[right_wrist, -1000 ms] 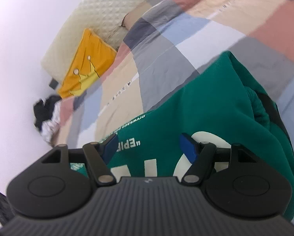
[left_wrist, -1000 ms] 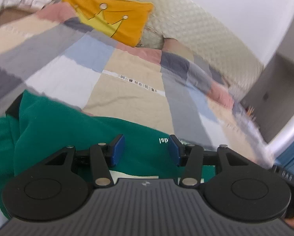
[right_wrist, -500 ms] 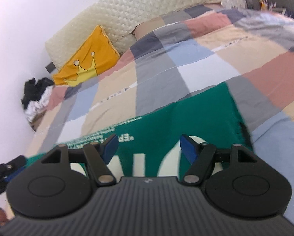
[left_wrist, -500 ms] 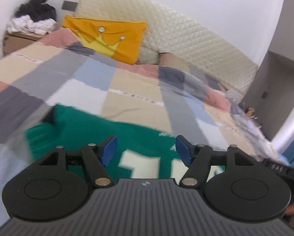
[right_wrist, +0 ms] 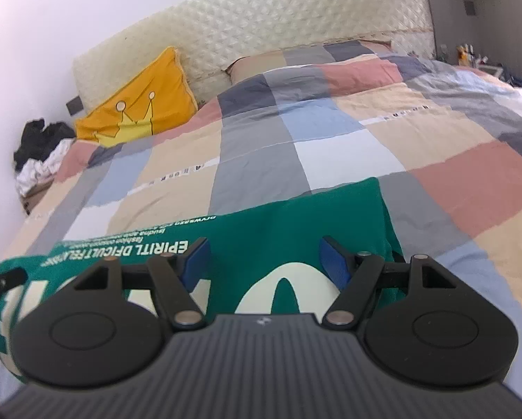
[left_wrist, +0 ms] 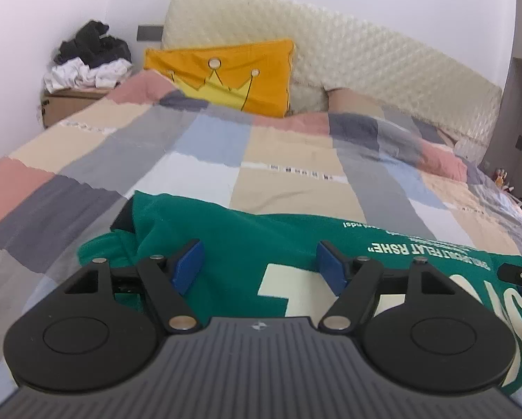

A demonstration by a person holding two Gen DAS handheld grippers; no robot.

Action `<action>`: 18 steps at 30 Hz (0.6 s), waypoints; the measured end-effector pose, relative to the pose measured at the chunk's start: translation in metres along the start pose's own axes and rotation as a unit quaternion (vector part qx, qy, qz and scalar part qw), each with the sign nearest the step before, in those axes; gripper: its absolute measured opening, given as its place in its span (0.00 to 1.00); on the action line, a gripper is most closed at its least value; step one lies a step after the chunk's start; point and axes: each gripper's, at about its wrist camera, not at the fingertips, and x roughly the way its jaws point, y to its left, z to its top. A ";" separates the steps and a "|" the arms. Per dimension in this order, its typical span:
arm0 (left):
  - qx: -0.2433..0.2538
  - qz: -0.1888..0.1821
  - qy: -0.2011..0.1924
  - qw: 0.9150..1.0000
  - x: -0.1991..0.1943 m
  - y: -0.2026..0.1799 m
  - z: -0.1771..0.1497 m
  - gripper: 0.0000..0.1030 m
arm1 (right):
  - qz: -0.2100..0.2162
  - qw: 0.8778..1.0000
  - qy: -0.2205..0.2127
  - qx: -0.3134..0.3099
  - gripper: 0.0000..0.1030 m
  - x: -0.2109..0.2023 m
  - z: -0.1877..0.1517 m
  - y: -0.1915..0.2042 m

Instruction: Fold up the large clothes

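Note:
A green sweatshirt (left_wrist: 254, 237) with white print lies folded on the checked bedspread (left_wrist: 198, 146), close in front of both grippers. It also shows in the right wrist view (right_wrist: 288, 223), with its right fold edge near the right finger. My left gripper (left_wrist: 259, 267) is open and empty above the garment's left part. My right gripper (right_wrist: 266, 262) is open and empty above its right part. The tip of the right gripper (left_wrist: 519, 272) shows at the right edge of the left wrist view.
A yellow crown pillow (left_wrist: 226, 73) leans on the cream quilted headboard (left_wrist: 383, 66). A pile of black and white clothes (left_wrist: 86, 59) sits on a cardboard box at the far left. A dark cabinet (left_wrist: 519, 111) stands at the right.
Both grippers have lifted and levelled out, backing away from the sweatshirt. The left jaws have opened wider. The sweatshirt lies still.

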 end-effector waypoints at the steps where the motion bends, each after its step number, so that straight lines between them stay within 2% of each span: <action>1: 0.000 0.000 0.007 1.000 0.010 0.000 0.003 0.74 | -0.003 1.000 0.001 -0.006 0.71 0.004 -0.001 0.002; 6: 0.001 -0.004 0.046 0.999 0.043 0.004 0.012 0.74 | -0.013 0.999 0.008 -0.044 0.71 0.024 -0.004 0.008; 12: -0.007 -0.035 0.096 0.995 0.084 0.019 0.019 0.76 | -0.006 0.998 0.044 -0.052 0.72 0.045 -0.004 0.005; 18: 0.004 -0.032 0.095 0.995 0.088 0.015 0.018 0.76 | -0.007 0.997 0.048 -0.059 0.73 0.058 -0.011 0.008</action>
